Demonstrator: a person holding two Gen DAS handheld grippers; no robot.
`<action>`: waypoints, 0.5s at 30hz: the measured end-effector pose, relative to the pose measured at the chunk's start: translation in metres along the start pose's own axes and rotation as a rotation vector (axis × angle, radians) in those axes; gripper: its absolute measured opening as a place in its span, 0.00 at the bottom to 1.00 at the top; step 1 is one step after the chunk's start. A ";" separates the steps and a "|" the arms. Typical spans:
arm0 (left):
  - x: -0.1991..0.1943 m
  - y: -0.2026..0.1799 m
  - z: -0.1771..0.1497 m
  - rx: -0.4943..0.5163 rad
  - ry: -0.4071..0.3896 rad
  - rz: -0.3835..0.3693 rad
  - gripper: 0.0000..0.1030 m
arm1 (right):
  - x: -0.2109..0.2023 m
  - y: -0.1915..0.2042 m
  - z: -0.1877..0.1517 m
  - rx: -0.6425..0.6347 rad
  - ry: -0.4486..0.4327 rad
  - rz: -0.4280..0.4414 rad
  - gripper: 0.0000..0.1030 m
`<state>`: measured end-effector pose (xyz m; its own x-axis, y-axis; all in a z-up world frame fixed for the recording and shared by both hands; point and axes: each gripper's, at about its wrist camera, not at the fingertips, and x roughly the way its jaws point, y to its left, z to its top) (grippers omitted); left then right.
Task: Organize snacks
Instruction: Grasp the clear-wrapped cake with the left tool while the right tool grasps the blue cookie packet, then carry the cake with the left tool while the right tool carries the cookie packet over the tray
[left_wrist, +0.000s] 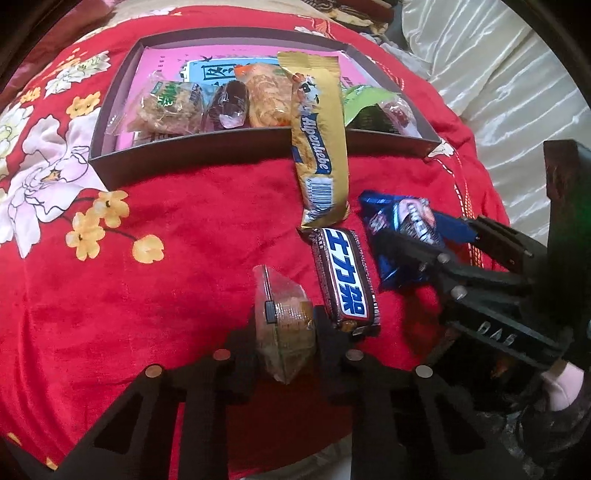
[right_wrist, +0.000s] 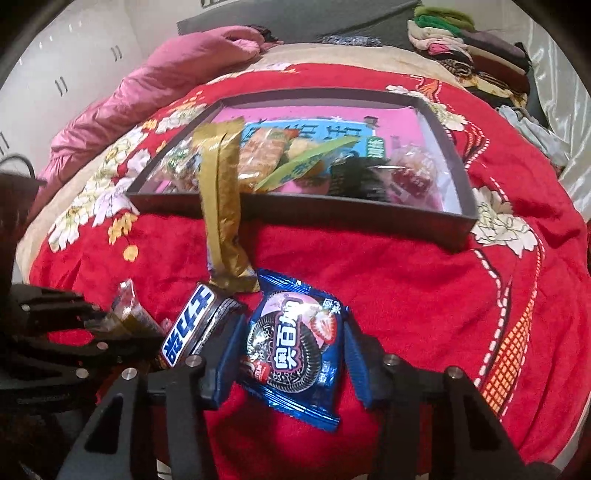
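Observation:
A clear-wrapped brown pastry (left_wrist: 284, 332) lies on the red blanket, and my left gripper (left_wrist: 286, 325) is shut on it, one finger pressing each side. My right gripper (right_wrist: 291, 354) is shut on a blue cookie packet (right_wrist: 295, 339), its blue pads against both edges; the packet (left_wrist: 402, 229) also shows in the left wrist view. Between the two lies a brown chocolate bar (left_wrist: 345, 280) with blue lettering. A gold candy stick (left_wrist: 321, 147) leans over the front wall of the dark box (left_wrist: 221, 155), which holds several wrapped snacks on a pink bottom.
A red floral blanket (right_wrist: 406, 295) covers the bed. A pink quilt (right_wrist: 166, 81) is bunched at the far left, folded clothes (right_wrist: 472, 48) are stacked far right, and white satin fabric (left_wrist: 498, 74) lies to the right. A person's hand (left_wrist: 561, 387) holds the right gripper.

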<state>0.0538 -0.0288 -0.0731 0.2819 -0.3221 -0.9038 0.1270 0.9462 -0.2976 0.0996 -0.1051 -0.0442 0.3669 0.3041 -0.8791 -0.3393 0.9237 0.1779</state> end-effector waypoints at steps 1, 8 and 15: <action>-0.001 0.001 0.000 -0.005 -0.005 -0.007 0.24 | -0.002 -0.001 0.001 0.009 -0.009 0.002 0.49; -0.017 0.007 0.004 -0.031 -0.058 -0.018 0.24 | -0.020 -0.016 0.008 0.075 -0.103 0.034 0.49; -0.051 0.022 0.015 -0.072 -0.161 -0.002 0.24 | -0.040 -0.019 0.016 0.071 -0.215 0.040 0.49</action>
<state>0.0564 0.0079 -0.0294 0.4307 -0.3194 -0.8441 0.0608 0.9434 -0.3260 0.1056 -0.1309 -0.0054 0.5334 0.3768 -0.7573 -0.2986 0.9215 0.2481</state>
